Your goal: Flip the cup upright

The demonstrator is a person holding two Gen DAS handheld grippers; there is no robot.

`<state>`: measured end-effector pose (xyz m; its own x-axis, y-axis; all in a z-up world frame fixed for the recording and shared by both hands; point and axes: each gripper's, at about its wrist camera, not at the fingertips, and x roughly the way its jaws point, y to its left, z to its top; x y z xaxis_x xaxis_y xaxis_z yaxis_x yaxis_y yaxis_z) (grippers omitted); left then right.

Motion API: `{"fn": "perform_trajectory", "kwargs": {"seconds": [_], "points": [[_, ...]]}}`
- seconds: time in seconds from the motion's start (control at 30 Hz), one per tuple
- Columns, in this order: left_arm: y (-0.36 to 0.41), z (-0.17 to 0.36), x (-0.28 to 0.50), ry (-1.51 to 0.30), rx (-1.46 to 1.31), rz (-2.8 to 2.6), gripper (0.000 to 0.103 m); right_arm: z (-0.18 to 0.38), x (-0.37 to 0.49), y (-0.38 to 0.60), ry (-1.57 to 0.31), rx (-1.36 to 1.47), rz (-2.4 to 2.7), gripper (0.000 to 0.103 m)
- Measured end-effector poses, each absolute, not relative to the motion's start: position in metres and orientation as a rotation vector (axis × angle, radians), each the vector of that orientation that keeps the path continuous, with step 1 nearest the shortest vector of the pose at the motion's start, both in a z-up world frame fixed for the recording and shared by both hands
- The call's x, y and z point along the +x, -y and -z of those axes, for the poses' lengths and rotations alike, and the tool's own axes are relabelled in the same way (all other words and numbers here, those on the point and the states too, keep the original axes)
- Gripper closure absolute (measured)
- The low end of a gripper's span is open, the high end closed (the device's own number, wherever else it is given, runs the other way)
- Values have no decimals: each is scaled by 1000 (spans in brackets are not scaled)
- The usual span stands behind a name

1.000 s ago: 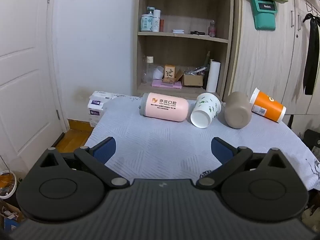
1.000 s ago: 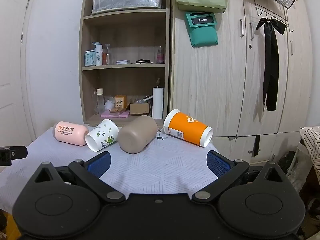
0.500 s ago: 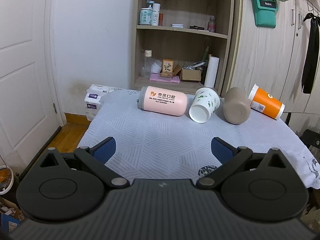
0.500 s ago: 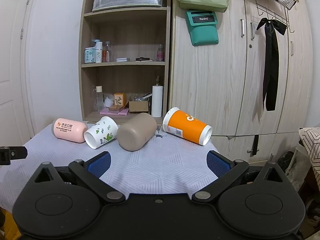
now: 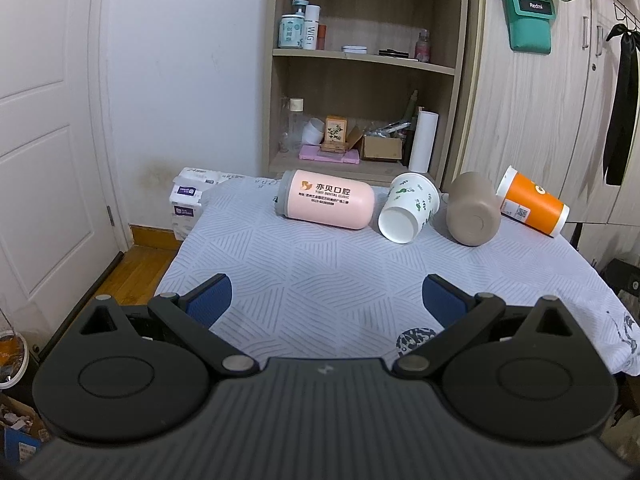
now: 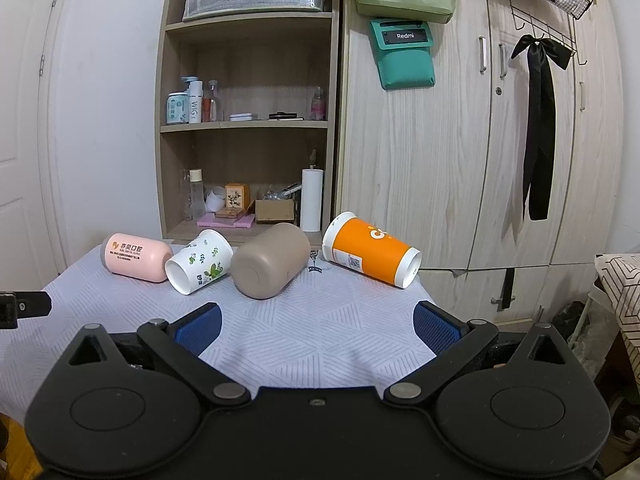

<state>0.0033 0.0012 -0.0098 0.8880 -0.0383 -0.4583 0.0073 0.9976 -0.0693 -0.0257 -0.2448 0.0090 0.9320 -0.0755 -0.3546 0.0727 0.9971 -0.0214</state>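
Several cups lie on their sides in a row at the far edge of a table with a pale patterned cloth point(image 5: 320, 276): a pink cup point(image 5: 326, 205) point(image 6: 136, 257), a white leaf-print paper cup point(image 5: 409, 213) point(image 6: 199, 267), a taupe cup point(image 5: 473, 209) point(image 6: 270, 266) and an orange paper cup point(image 5: 532, 207) point(image 6: 370, 255). My left gripper point(image 5: 327, 301) is open and empty, over the near part of the cloth. My right gripper point(image 6: 318, 326) is open and empty, short of the taupe and orange cups.
A wooden shelf unit point(image 6: 248, 128) with bottles and boxes stands behind the table. Wooden wardrobe doors point(image 6: 460, 152) stand to its right. A white door point(image 5: 44, 128) and a tissue pack point(image 5: 188, 200) are at the left. The left gripper's edge point(image 6: 24, 308) shows in the right wrist view.
Both grippers have risen and tilted a little, so the cups sit lower in view. The cups have not moved. Both grippers stay open.
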Motion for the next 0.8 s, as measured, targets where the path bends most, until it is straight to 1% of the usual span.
{"fn": "perform_trajectory", "kwargs": {"seconds": [0.8], "points": [[-2,12,6,-499,-66,15,0,-8,-27,245,-374,-11,80,0]]}}
